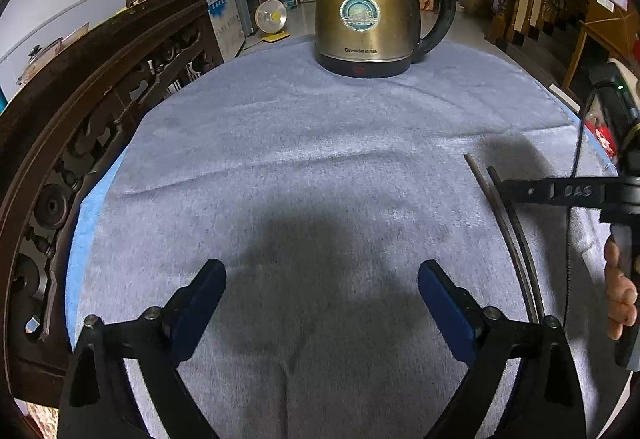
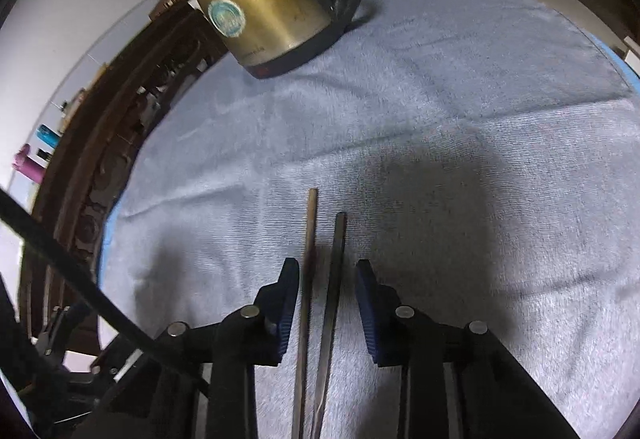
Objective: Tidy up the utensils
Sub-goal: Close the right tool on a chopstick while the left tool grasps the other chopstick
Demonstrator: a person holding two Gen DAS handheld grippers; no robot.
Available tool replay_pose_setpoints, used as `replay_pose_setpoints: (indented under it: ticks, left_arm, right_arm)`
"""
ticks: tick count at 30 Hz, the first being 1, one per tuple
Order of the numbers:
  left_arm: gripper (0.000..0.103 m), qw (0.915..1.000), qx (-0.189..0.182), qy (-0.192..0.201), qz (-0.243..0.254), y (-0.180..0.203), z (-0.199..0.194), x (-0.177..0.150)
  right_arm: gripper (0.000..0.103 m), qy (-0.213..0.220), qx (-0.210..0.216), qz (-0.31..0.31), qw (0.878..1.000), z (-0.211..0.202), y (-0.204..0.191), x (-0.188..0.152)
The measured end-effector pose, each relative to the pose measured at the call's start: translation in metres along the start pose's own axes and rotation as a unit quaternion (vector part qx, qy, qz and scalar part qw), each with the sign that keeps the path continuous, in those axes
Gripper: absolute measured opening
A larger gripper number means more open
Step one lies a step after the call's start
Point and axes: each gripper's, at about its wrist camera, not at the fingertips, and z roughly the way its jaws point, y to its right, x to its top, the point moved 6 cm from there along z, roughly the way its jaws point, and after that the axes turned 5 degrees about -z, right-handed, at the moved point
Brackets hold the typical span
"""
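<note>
Chopsticks point(image 2: 320, 299), two dark thin sticks, lie side by side on the grey-blue towel point(image 2: 440, 159) that covers the table, with their far ends a little uneven: the left stick reaches further away than the right one. The right gripper point(image 2: 327, 303) points steeply down at the towel and straddles both sticks, so that they run lengthwise through the gap between its blue pads point(image 2: 289, 307). Its jaws are narrowed but not pressed together; the left stick passes just beside the left pad, while a small gap shows between the right stick and the right pad, so no firm pinch is visible. In the left wrist view this same gripper enters from the right edge as a black finger point(image 1: 560, 193) lying across the chopsticks point(image 1: 516, 235), and part of the person's hand point(image 1: 620, 287) is wrapped around its handle at the picture's border. The left gripper point(image 1: 322, 303) is also tilted downward over the near middle of the towel, well apart from the sticks, with its jaws spread wide and only bare cloth between them. A brass-coloured electric kettle point(image 1: 364, 3) with a black handle stands upright at the far side of the towel, and a dark carved wooden chair point(image 1: 100, 99) stands along the left side of the table.
</note>
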Motion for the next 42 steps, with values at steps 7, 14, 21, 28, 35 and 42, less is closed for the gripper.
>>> replay_pose_setpoints:
  ticks: [7,14,21,28,35,42]
  left_arm:
    - [0.075,0.9996,-0.025,-0.011,0.01,0.018,0.013,0.015]
    - [0.074,0.9918,-0.092,-0.076,0.046,0.084,0.056,0.046]
    - [0.074,0.9849,-0.11,-0.124,0.05,0.133,0.092,0.061]
    - [0.012,0.9868,-0.099,-0.087,0.094,0.149,0.102,0.067]
    - [0.005,0.9875,-0.119,-0.086,0.059,0.124,0.086,0.058]
    - [0.005,0.9917,-0.125,-0.021,0.023,0.084,0.022,0.066]
  right_arm:
    - [0.005,-0.01,-0.06,-0.037,0.997,0.002,0.005,0.004]
    - [0.005,-0.017,-0.104,-0.016,0.994,-0.023,0.051,0.001]
    - [0.015,-0.046,-0.077,0.033,0.995,-0.033,0.08,0.002]
    - [0.014,-0.04,-0.088,0.02,0.995,-0.027,0.08,0.013]
    - [0.009,-0.014,-0.063,0.027,0.998,-0.037,0.083,0.008]
    - [0.008,0.083,-0.021,0.02,0.996,-0.107,0.073,-0.007]
